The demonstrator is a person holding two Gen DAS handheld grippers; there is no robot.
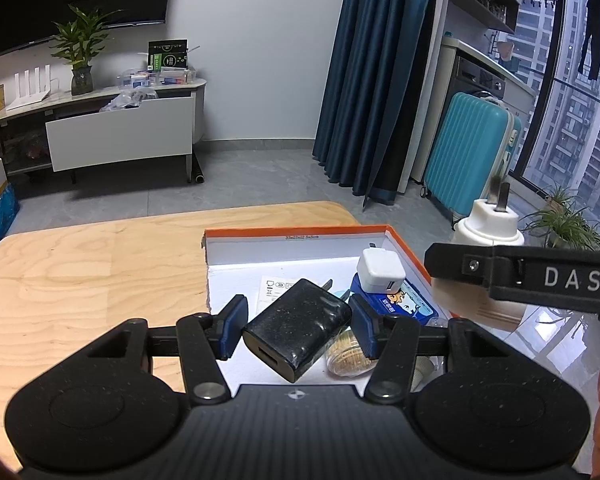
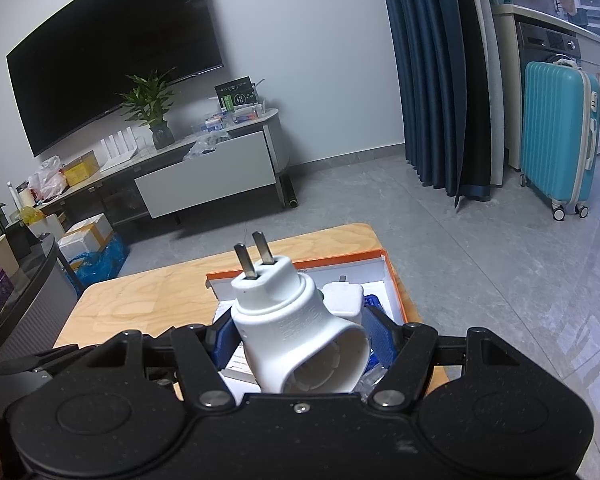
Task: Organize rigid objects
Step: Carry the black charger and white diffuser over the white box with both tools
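Left wrist view: left gripper point(image 1: 294, 330) clamps black charger point(image 1: 298, 330) above orange box point(image 1: 296, 233) on bench point(image 1: 80, 272), right gripper point(image 2: 302, 344) grasps white plug adapter point(image 2: 292, 324) beside it; placing step, judged; next, lower and release each inside box.

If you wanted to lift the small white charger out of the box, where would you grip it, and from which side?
Probably grip the small white charger across its flat side faces, coming from above: it rests on the blue packet, prongs facing the far wall of the box, sides clear.
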